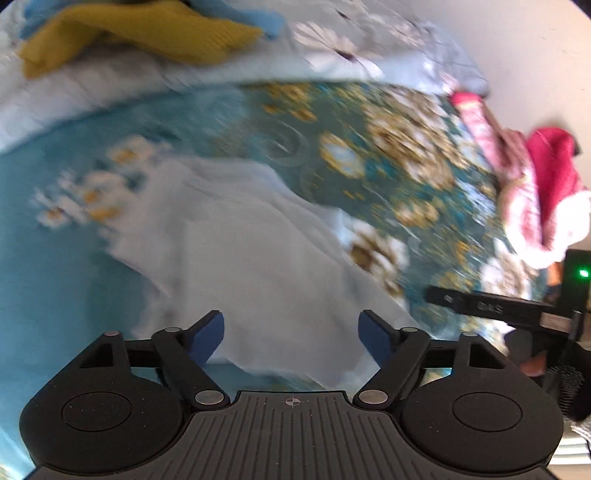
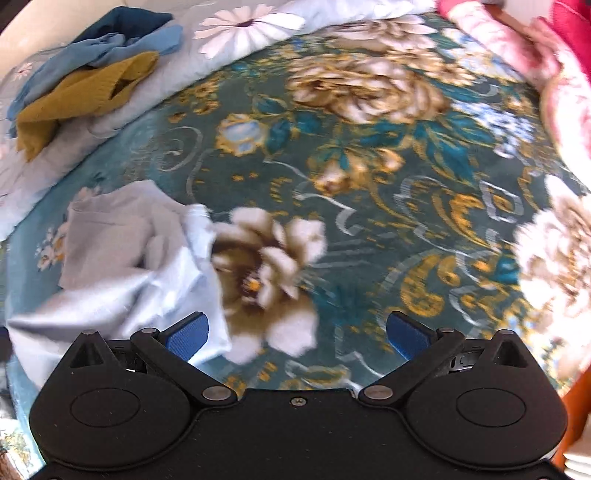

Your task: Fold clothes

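Observation:
A pale grey-blue garment (image 1: 240, 258) lies rumpled on a teal floral blanket (image 1: 388, 155). My left gripper (image 1: 291, 338) hovers right over its near part, open, blue pads apart with nothing between them. In the right wrist view the same garment (image 2: 122, 266) lies crumpled at the lower left. My right gripper (image 2: 297, 338) is open above the blanket (image 2: 369, 166), its left pad (image 2: 186, 338) over the garment's right edge. Part of the right gripper's black body (image 1: 498, 306) shows at the right of the left wrist view.
A mustard knit garment (image 2: 81, 99) and blue clothes (image 2: 110, 44) are piled on a daisy-print quilt (image 2: 243, 26) at the far left. Pink and red bedding (image 1: 535, 192) lies along the far right. A wall (image 1: 517, 44) stands behind.

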The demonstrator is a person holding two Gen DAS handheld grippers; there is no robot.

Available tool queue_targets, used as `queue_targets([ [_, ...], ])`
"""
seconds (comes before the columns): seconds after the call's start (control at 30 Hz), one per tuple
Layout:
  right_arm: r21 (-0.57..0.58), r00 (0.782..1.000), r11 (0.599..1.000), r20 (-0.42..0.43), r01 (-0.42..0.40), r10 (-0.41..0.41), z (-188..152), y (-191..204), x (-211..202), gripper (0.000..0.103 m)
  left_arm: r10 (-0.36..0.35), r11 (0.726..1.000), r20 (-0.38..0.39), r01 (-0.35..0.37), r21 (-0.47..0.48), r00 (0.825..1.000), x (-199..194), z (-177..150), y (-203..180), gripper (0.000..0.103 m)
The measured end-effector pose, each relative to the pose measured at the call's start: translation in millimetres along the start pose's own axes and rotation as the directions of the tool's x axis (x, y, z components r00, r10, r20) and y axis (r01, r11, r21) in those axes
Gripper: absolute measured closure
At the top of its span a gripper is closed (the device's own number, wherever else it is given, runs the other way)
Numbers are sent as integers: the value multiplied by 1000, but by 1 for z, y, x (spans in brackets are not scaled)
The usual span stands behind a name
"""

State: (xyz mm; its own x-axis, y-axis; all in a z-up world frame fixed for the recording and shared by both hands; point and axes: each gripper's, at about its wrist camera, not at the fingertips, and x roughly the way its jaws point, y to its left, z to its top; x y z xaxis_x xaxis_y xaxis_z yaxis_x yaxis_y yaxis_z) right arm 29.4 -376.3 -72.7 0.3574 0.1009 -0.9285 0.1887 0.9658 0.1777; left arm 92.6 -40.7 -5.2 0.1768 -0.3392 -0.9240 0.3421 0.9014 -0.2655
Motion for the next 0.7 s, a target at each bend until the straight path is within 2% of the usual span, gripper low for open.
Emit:
queue_targets([
  [0.1,-5,999,999,2,-53,53,15,16,16,1,72,997,24,-72,-23,997,-3,33,6,22],
  [0.27,-14,994,994,-10,-109,108,39,38,44,3,167,986,14,-167,23,986,30,88,31,22],
  [0.33,-25,993,992,-21,-120,119,46,44,56,9,200,979,7,-201,46,980,45,109,40,22],
  [0.5,-4,992,994,-54,-110,110,61,53,86,29,247,953,-55,-232,192,968,102,147,51,22],
  [0.7,37,988,994,-115,-102,106,71,58,120,49,259,940,-136,-217,263,956,150,164,66,22],
])
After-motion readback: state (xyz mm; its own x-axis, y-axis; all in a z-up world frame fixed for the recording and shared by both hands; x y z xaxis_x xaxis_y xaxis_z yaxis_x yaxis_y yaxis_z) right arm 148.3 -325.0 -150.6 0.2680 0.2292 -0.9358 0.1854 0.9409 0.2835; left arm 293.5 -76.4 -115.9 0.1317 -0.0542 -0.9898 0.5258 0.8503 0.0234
